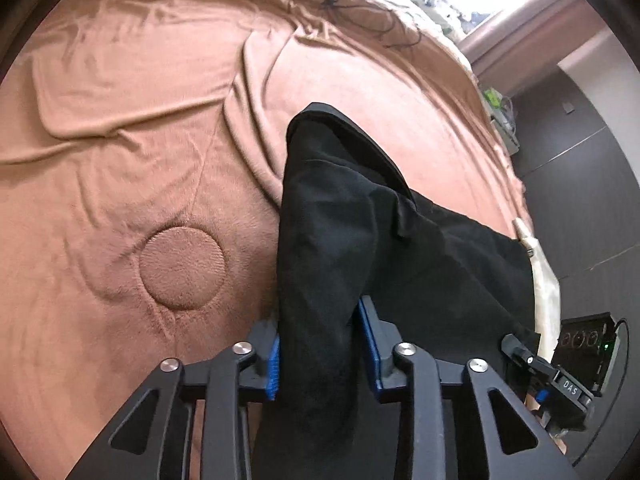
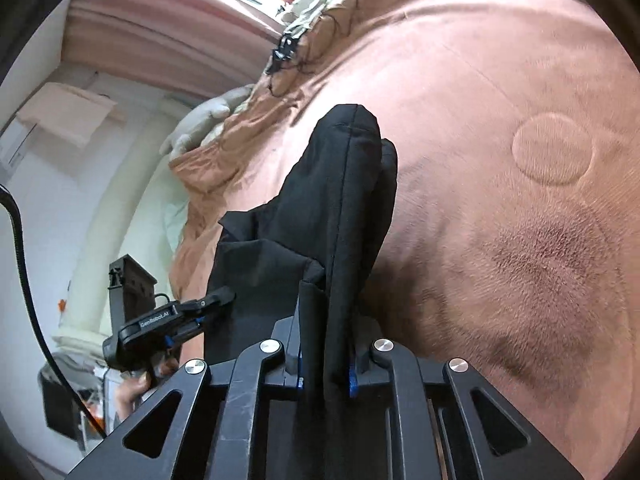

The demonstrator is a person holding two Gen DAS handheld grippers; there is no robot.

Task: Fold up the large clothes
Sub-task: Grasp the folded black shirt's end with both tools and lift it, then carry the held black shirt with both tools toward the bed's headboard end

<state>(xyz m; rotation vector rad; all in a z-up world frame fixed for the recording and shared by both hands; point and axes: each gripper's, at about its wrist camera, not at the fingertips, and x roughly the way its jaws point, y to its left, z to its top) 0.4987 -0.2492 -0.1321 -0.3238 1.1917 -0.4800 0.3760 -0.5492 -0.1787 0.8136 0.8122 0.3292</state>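
A black garment lies partly on the brown blanket of a bed and rises in a bunched fold toward the camera. My left gripper is shut on that fold, with the cloth filling the gap between the blue pads. In the right wrist view another fold of the black garment stands up between the narrow jaws of my right gripper, which is shut on it. Each gripper shows in the other's view, gripping the cloth's edge: right gripper, left gripper.
The brown blanket bears embossed circles. Black cables lie at the bed's far end. The cream bed edge drops to a dark floor with a black device. A hand holds the left gripper's handle.
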